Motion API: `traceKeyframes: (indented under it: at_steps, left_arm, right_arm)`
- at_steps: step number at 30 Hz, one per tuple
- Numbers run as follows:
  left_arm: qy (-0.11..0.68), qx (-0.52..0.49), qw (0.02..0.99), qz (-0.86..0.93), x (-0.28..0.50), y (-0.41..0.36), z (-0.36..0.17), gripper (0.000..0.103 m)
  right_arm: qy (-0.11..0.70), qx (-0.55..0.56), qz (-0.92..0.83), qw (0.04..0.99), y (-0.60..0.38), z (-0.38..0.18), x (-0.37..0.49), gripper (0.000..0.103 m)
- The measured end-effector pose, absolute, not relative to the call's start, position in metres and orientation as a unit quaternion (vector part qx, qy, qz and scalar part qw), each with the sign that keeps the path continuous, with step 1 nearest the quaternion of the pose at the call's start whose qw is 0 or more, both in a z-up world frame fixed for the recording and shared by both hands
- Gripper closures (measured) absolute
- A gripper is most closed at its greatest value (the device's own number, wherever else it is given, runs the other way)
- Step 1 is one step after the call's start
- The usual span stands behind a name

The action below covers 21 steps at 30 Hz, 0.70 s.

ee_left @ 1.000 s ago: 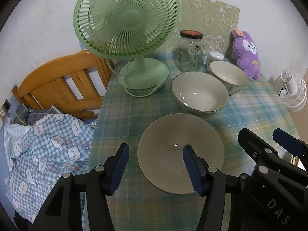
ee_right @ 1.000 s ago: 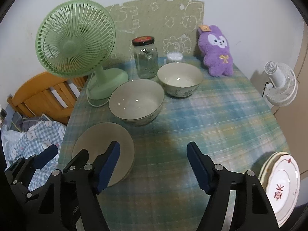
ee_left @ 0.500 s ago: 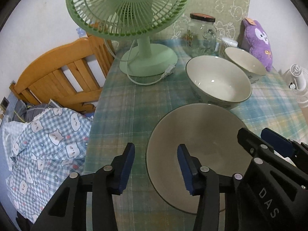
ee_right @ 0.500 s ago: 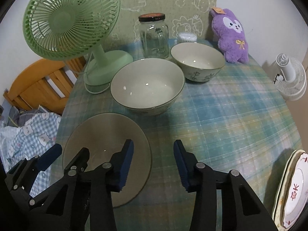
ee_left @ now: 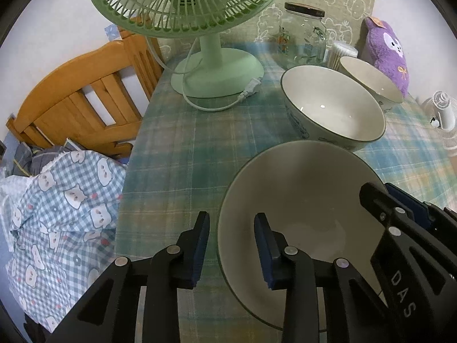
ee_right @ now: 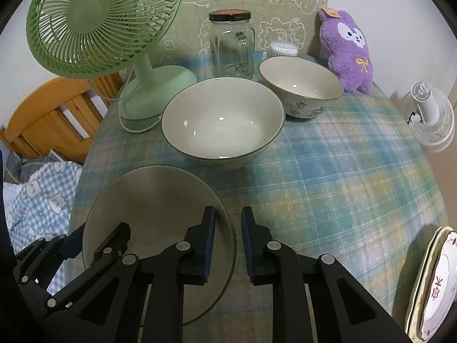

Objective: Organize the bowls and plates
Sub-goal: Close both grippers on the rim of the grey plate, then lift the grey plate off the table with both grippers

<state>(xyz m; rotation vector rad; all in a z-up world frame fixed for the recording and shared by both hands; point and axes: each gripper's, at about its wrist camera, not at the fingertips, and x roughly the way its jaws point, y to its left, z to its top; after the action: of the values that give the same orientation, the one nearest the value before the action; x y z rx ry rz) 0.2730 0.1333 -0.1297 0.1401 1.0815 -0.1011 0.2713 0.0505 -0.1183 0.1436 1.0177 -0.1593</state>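
A pale grey-green plate [ee_left: 302,200] lies on the checked tablecloth near the front; it also shows in the right wrist view [ee_right: 154,211]. My left gripper [ee_left: 231,231] is open and straddles the plate's left rim. My right gripper [ee_right: 227,225] is partly open and straddles the plate's right rim. Behind the plate stands a large bowl [ee_left: 331,105], also in the right wrist view [ee_right: 222,123], and a smaller flowered bowl [ee_right: 301,85] behind that. Stacked plates with red marks [ee_right: 434,288] sit at the right edge.
A green desk fan [ee_right: 102,23] with its cord stands at the back left. A glass jar [ee_right: 232,45], a cotton-swab tub [ee_right: 282,48] and a purple plush toy [ee_right: 347,48] line the back. A wooden chair [ee_left: 80,100] and checked bedding [ee_left: 57,214] lie left of the table.
Both grippers have moved forward and down to the plate's opposite rims. Their jaws have narrowed around the rims.
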Motion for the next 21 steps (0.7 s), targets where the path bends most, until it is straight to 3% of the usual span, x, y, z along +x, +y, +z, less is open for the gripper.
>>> traceKeyframes:
  at_steps: [4, 21]
  left_arm:
    - [0.51, 0.07, 0.855, -0.057, 0.2726, 0.1306, -0.1296, 0.078]
    - [0.512, 0.057, 0.854, -0.071, 0.2735, 0.1284, -0.1284, 0.078]
  right_arm:
    - [0.49, 0.071, -0.076, 0.865, 0.0523, -0.1208, 0.2731, 0.084]
    - [0.506, 0.074, -0.073, 0.856, 0.0481, -0.1228, 0.2758, 0.083]
